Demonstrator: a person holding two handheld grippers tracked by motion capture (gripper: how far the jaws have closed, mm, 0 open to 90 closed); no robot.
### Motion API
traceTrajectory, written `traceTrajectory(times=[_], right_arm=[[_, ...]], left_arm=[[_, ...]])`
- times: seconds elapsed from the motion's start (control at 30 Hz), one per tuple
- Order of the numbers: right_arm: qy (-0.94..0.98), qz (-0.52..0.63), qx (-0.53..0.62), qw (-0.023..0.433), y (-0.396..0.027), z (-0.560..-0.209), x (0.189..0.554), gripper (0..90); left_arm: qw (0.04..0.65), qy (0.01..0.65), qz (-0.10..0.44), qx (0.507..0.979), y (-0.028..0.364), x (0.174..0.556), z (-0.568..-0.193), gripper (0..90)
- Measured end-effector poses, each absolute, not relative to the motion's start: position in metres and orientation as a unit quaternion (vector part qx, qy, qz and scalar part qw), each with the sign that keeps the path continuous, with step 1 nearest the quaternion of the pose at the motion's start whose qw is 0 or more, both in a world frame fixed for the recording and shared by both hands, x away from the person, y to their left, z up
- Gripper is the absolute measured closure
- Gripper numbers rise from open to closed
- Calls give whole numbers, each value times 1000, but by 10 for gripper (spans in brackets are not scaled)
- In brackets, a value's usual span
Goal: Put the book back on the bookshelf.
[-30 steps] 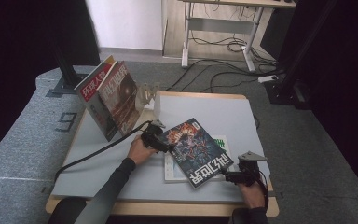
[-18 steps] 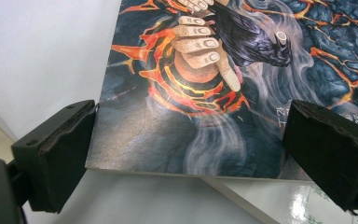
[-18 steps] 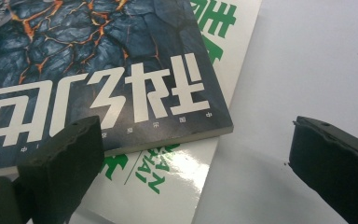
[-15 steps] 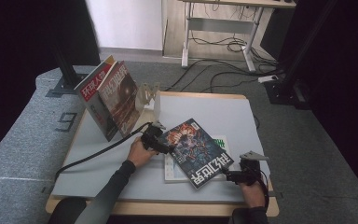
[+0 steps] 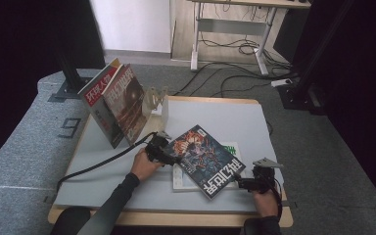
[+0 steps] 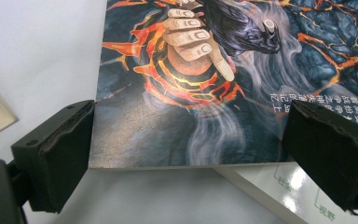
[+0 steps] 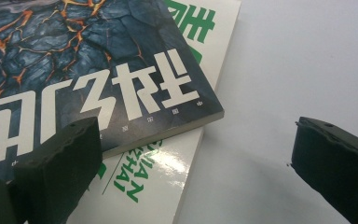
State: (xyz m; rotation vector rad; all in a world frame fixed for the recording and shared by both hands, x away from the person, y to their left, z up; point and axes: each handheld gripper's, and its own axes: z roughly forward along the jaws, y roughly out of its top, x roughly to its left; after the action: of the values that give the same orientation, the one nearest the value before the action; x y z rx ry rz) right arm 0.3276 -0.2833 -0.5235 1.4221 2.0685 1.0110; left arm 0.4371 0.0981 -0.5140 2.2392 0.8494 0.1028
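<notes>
- The dark lava-cover magazine (image 5: 203,160) lies at the lower centre of the high view, turned askew on top of a white book with green lettering (image 5: 230,149), which rests flat on the grey table top (image 5: 215,115).
- The left gripper (image 5: 169,155) sits at the magazine's left corner, just left of centre in the high view, held by the person's left hand (image 5: 144,165), whose forearm comes in from the bottom edge.
- In the left gripper view its two black jaws stand wide apart at the lower left and lower right, with the magazine's (image 6: 205,84) near edge spanning the gap between them; the left pad looks to meet the magazine's side edge, but I cannot tell whether the pads press on it.
- The right gripper (image 5: 242,183) is at the lower right of the high view, just beside the magazine's lower right corner, in the right hand (image 5: 267,203).
- In the right gripper view its jaws have just been opening and stand wide, holding nothing; the magazine's (image 7: 74,70) title corner and the white book (image 7: 154,182) lie at the left, by the left jaw, and the right jaw is over bare table (image 7: 298,60).
- Two more magazines (image 5: 117,103) stand tilted at the upper left of the table, leaning by a clear stand (image 5: 155,98).
</notes>
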Motion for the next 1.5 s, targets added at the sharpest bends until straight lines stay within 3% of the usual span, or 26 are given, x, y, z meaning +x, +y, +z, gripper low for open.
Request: traceTrajectory(times=[0.63,1.5], right_arm=[[734,371,524,223,-285,-526,333,6],[726,373,536,216,-291,-527,355,17]], left_arm=[[352,346,56,868,103,414,-511,47],[289,282,78,912,106,374,-511,42]])
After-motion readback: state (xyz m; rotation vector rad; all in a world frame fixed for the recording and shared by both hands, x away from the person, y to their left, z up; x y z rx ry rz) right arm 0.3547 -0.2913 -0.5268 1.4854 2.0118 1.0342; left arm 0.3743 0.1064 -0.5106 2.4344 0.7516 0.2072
